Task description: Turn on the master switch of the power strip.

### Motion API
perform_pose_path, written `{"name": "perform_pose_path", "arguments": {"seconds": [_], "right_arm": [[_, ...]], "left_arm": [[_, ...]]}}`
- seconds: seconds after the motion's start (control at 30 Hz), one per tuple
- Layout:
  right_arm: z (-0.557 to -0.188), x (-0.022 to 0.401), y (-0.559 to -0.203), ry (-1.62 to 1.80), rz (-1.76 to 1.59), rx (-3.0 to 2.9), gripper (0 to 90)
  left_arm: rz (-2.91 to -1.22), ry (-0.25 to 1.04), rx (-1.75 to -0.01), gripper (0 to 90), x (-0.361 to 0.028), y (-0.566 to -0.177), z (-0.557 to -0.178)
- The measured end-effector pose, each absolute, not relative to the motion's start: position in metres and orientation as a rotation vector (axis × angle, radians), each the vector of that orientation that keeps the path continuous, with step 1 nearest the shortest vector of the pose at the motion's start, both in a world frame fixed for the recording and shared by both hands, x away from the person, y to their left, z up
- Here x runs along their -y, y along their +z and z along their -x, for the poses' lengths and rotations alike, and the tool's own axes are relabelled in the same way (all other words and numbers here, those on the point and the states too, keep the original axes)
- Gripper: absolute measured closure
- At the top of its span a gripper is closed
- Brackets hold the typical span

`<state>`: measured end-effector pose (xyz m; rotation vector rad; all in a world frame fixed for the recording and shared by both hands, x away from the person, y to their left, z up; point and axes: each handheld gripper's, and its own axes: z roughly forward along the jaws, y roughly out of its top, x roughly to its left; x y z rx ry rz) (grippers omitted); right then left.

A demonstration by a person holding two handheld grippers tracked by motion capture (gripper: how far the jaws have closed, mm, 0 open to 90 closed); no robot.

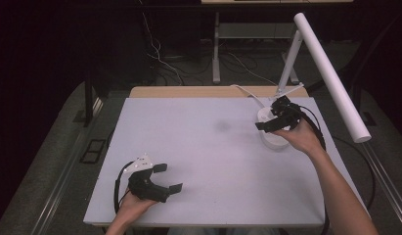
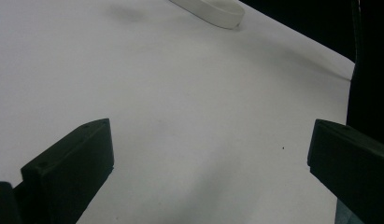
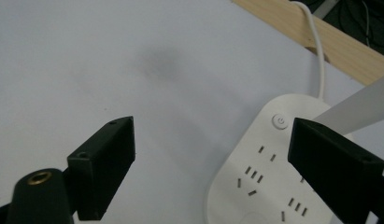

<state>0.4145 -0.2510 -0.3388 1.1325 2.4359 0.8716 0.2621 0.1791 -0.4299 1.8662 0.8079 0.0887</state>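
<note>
The right gripper [image 1: 268,121] hovers open over the white power strip [image 3: 273,177]; the left gripper [image 1: 168,177] rests open.

The power strip [image 3: 273,182] is white with small dark slots and a white cord [image 3: 318,60]; beside it, the table mat [image 1: 208,147] is pale lilac-grey; both grippers' jaws are black.

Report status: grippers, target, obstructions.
Left hand-held gripper open, idle on white tabletop. Right hand-held gripper open above round white plastic power strip, not touching. White tubular desk lamp leaning close overhead.
</note>
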Motion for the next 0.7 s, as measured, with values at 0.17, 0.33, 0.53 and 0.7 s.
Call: {"name": "perform_pose_path", "arguments": {"seconds": [0.17,0.33,0.53,0.7], "right_arm": [[-0.421,0.250,-0.336,0.833,-1.126,-2.437,24.9],[-0.427,0.252,-0.336,0.814,-1.128,-2.437,36.2],[-0.434,0.251,-0.338,0.777,-1.146,-2.450,50.4],[-0.441,0.251,-0.339,0.767,-1.158,-2.438,57.7]], "left_arm": [[-1.866,0.096,-0.800,0.0,-0.178,-0.429,-0.262],[-1.864,0.099,-0.801,0.0,-0.178,-0.429,-0.262],[-1.865,0.098,-0.801,0.0,-0.178,-0.429,-0.262],[-1.865,0.099,-0.802,0.0,-0.179,-0.429,-0.262]]}}
